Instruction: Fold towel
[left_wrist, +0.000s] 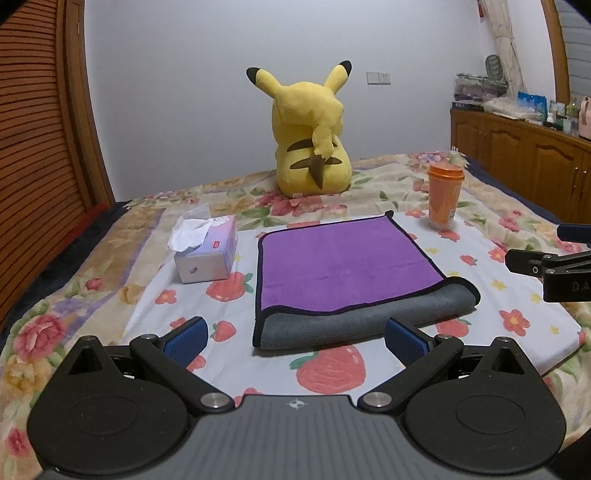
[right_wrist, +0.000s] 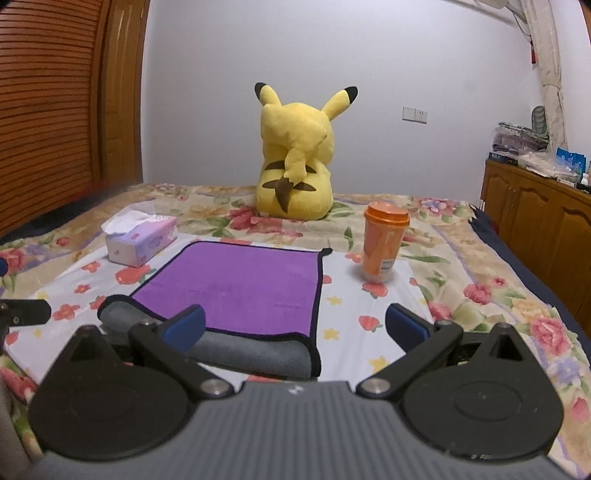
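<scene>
The left gripper (left_wrist: 293, 341) hangs wide open and empty just short of the towel (left_wrist: 343, 273), its 2 blue pads straddling the grey folded edge. The right gripper (right_wrist: 293, 326) is equally spread and empty, its left pad over the same near edge, nearer the towel's right corner. The purple towel lies flat on the strawberry-print cloth (left_wrist: 517, 291), dead ahead of both, its folded edge running left to right. Neither looks clearly nearer. Tissue box (left_wrist: 207, 251) left, orange cup (left_wrist: 444, 195) right, Pikachu plush (left_wrist: 310, 136) beyond.

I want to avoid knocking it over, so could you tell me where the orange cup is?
In both views the orange cup stands upright on the bed, right of the towel's far corner.
</scene>
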